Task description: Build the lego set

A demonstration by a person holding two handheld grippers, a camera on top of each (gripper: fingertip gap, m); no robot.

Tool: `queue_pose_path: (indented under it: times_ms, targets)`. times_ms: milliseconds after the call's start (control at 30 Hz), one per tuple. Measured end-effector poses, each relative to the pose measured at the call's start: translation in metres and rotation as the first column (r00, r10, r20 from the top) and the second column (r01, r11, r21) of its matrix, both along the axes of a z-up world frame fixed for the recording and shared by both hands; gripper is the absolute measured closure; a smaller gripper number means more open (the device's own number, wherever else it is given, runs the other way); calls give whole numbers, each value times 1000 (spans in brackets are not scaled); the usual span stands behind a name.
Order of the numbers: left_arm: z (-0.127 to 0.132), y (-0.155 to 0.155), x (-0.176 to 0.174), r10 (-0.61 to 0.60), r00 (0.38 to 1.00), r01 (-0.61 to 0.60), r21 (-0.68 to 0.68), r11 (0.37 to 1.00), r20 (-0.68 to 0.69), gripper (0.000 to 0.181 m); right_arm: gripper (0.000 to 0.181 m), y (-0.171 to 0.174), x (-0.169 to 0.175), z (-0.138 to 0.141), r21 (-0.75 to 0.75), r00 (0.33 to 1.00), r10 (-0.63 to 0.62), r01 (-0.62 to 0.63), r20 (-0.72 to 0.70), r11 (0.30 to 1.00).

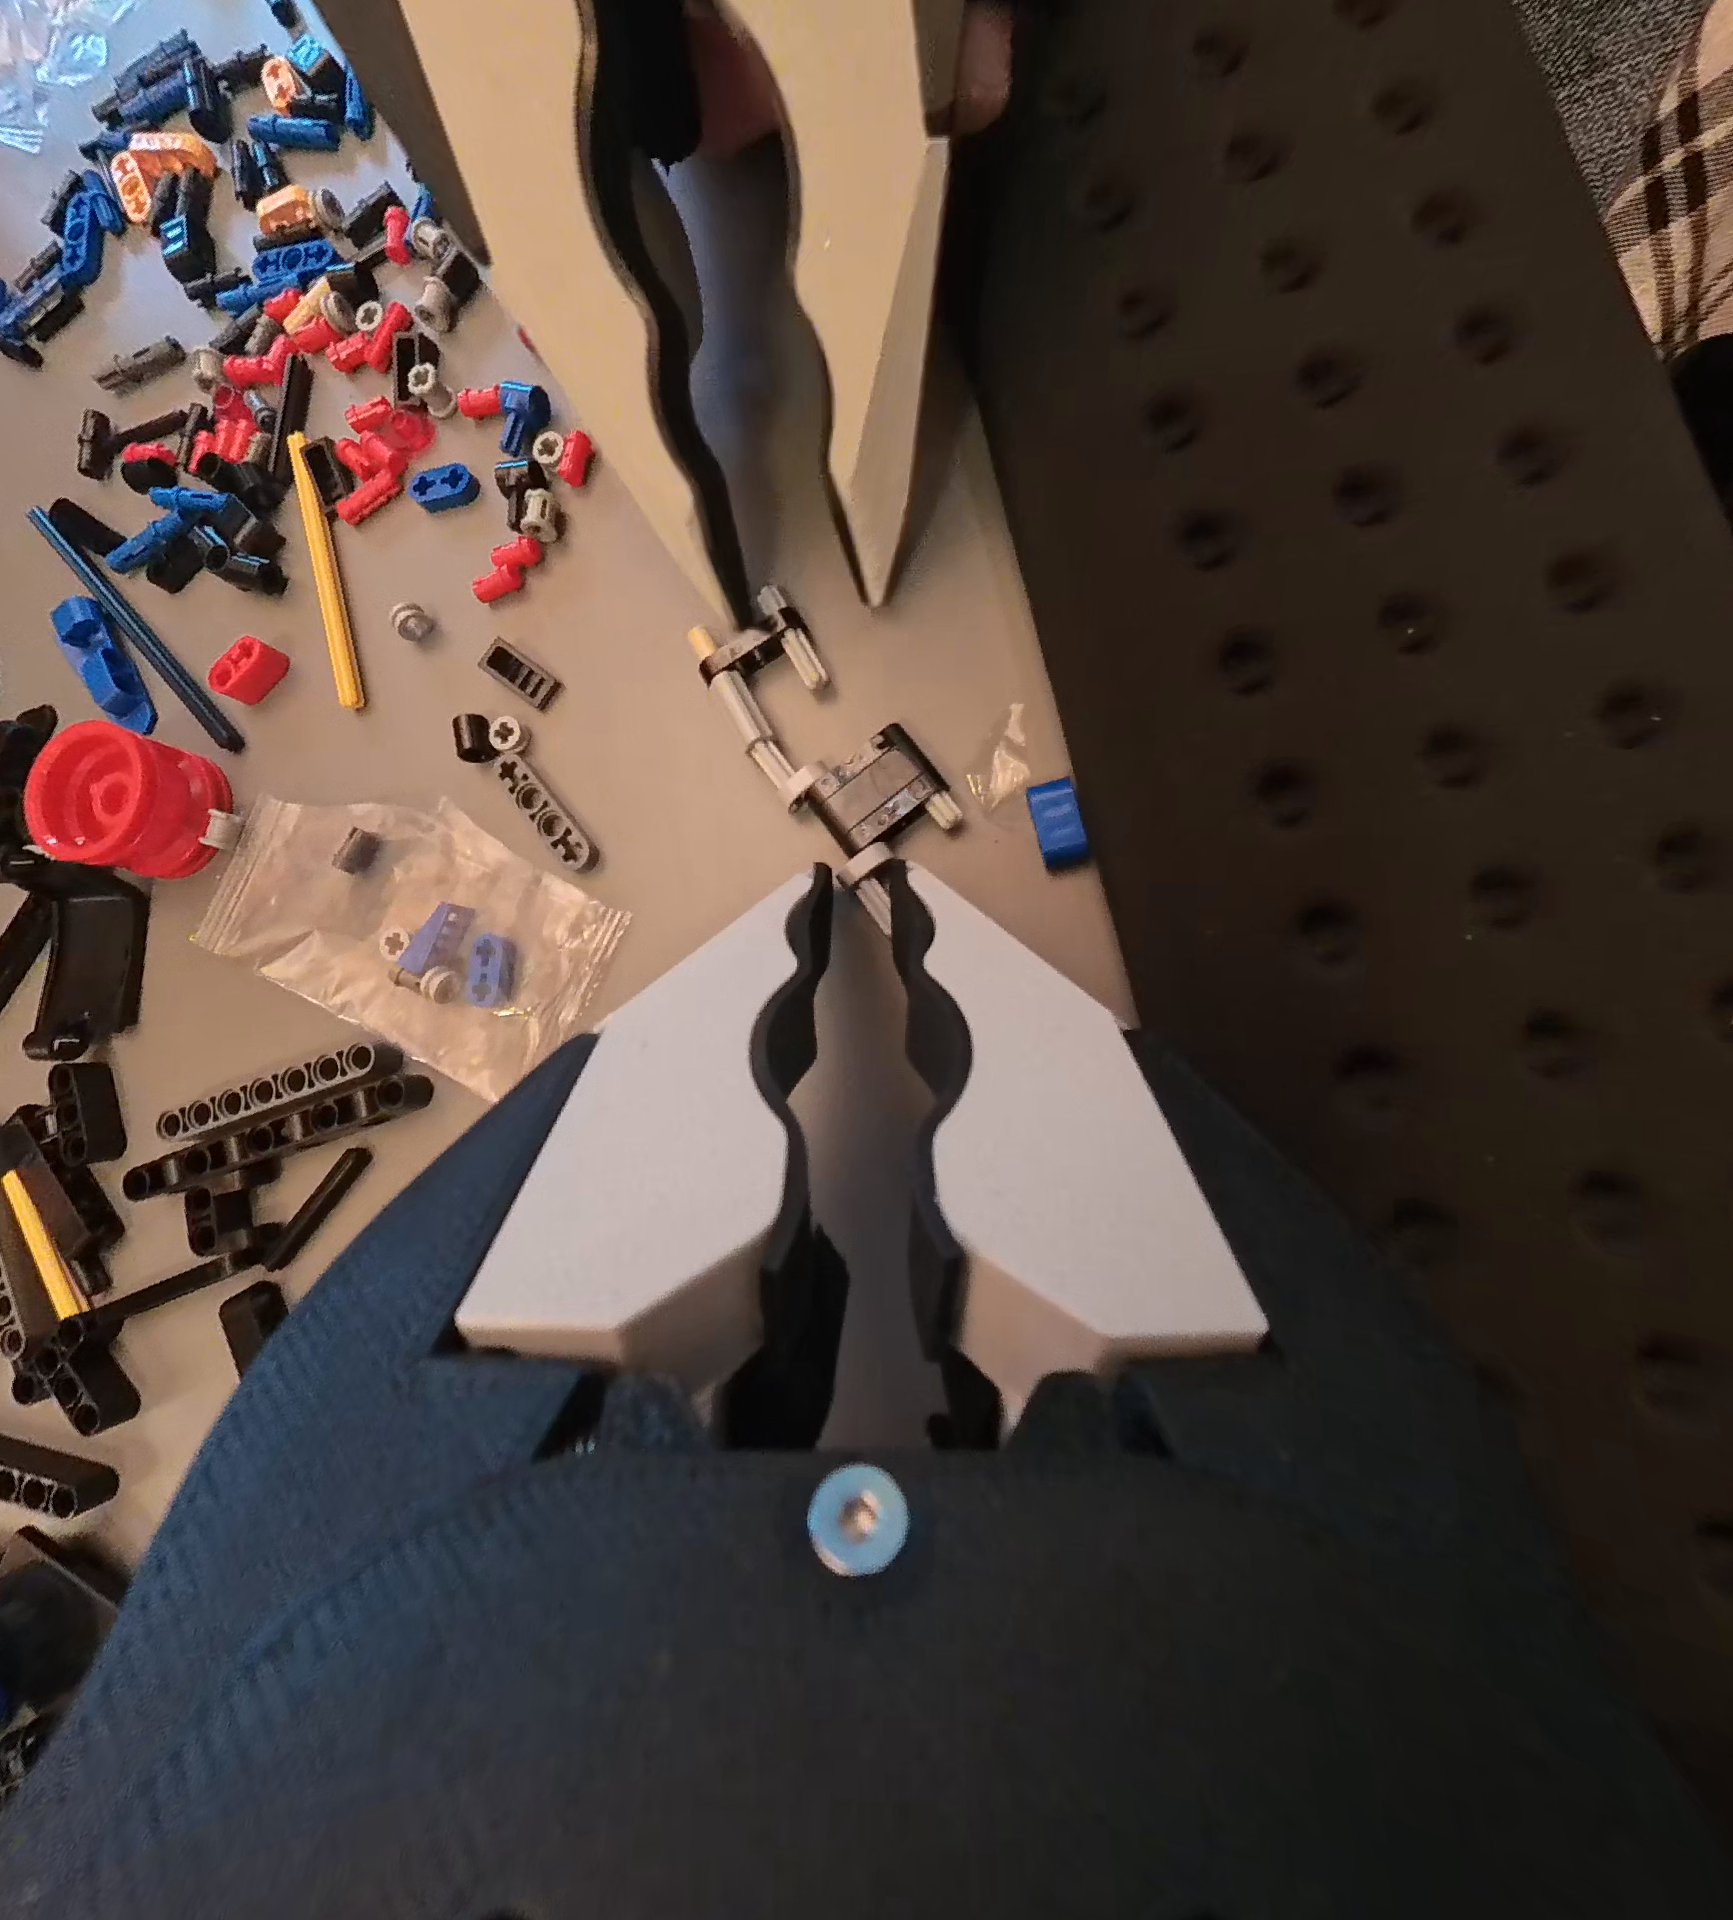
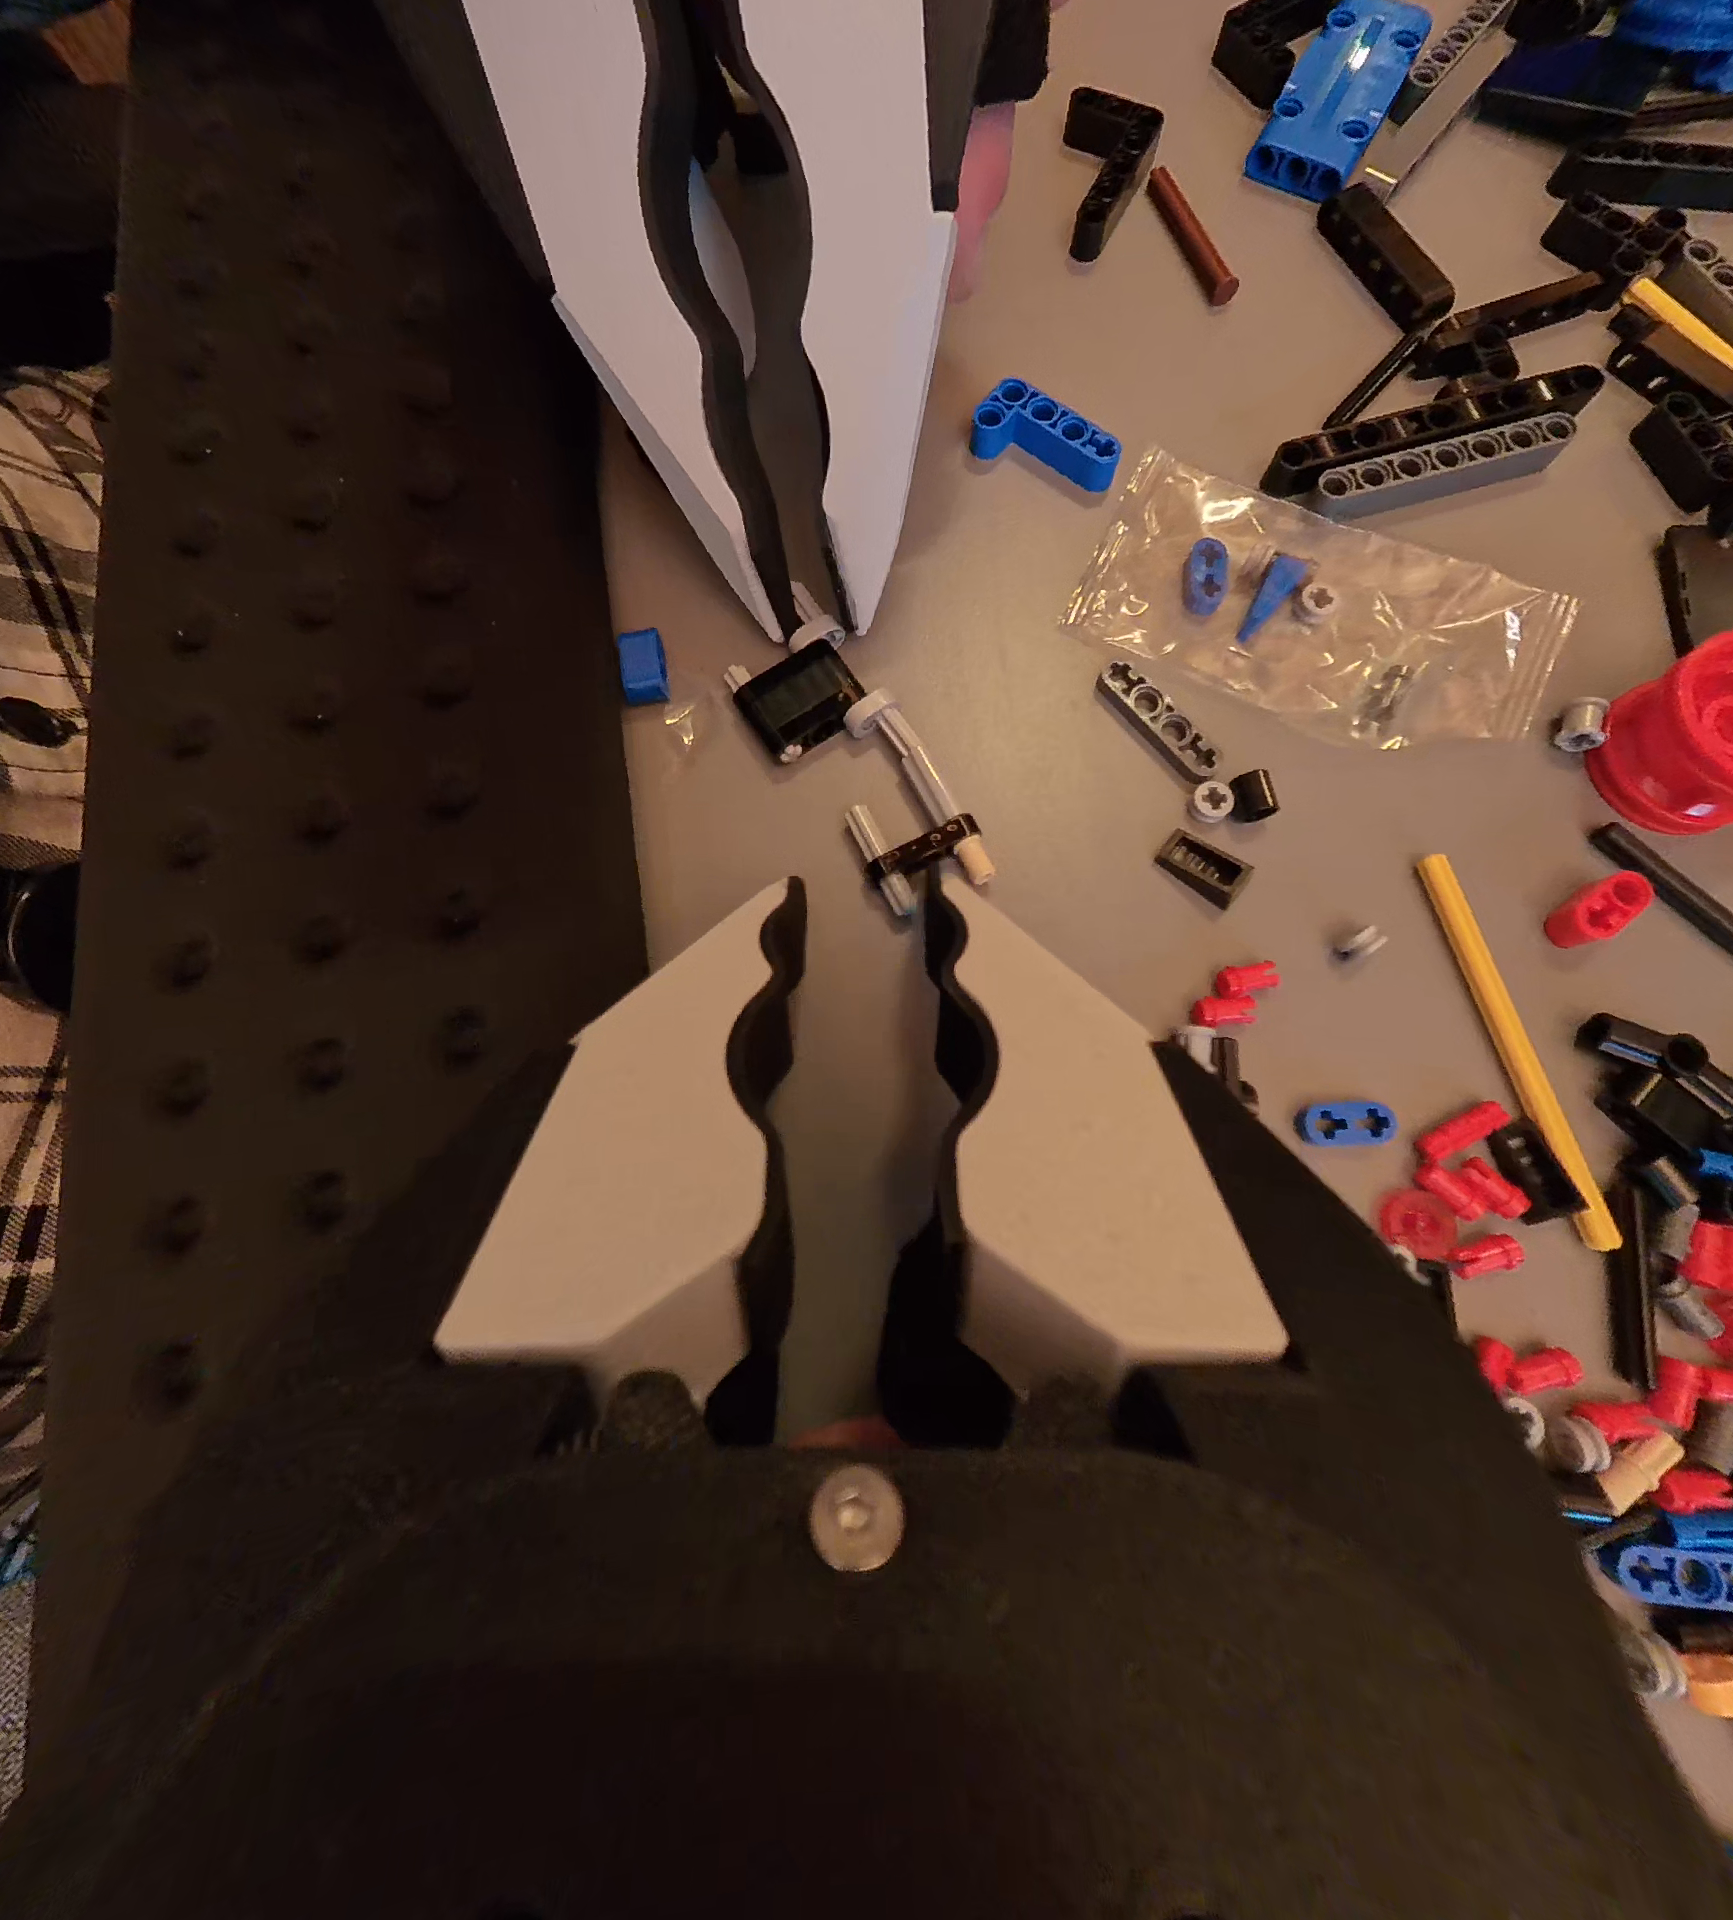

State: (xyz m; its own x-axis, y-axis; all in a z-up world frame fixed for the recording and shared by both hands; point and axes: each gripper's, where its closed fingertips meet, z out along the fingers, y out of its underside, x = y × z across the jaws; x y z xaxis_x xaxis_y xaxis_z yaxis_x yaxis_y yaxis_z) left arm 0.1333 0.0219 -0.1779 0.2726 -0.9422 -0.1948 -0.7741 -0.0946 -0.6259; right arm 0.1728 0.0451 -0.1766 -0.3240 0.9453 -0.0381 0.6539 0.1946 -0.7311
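Note:
A small lego assembly lies on the grey table (image 1: 633,748) between my two grippers, which face each other. It is a black block (image 1: 877,790) (image 2: 805,691) on a grey axle (image 1: 763,743) (image 2: 919,774), with a thin black connector (image 1: 753,649) (image 2: 929,844) that carries pale pins. My left gripper (image 1: 860,878) is shut on the axle's end beside the block; it also shows in the right wrist view (image 2: 810,621). My right gripper (image 2: 864,899) stands slightly open and empty, its tips at the connector end; it also shows in the left wrist view (image 1: 805,608).
A dark studded board (image 1: 1361,727) (image 2: 342,727) borders the table beside the assembly. A small blue tile (image 1: 1057,821) (image 2: 642,665) lies near it. On the other side are a plastic bag of parts (image 1: 405,925) (image 2: 1309,603), a red wheel (image 1: 119,795) (image 2: 1714,727), a yellow axle (image 1: 325,566) (image 2: 1511,1049) and heaps of loose pieces (image 1: 270,260) (image 2: 1672,1299). The tips of one gripper are about 5 centimeters away from the tips of the other. Between my right fingertips and the red wheel (image 1: 119,795) there is roughly 12 centimeters.

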Motion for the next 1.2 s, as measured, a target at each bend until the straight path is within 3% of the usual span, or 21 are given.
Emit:
queue_pose_path:
  times_ms: [200, 1200]
  targets:
    - [0, 0, 0, -1, 1000, 1, 3, 1000, -3, 172, 177, 0, 0, 0, 1, 1000, -1, 1, 2, 1000]
    - [0, 1, -5, 14, 1000, -14, 9, 1000, -11, 171, 177, 2, -1, 1, -4, 1000, -14, 14, -5, 1000]
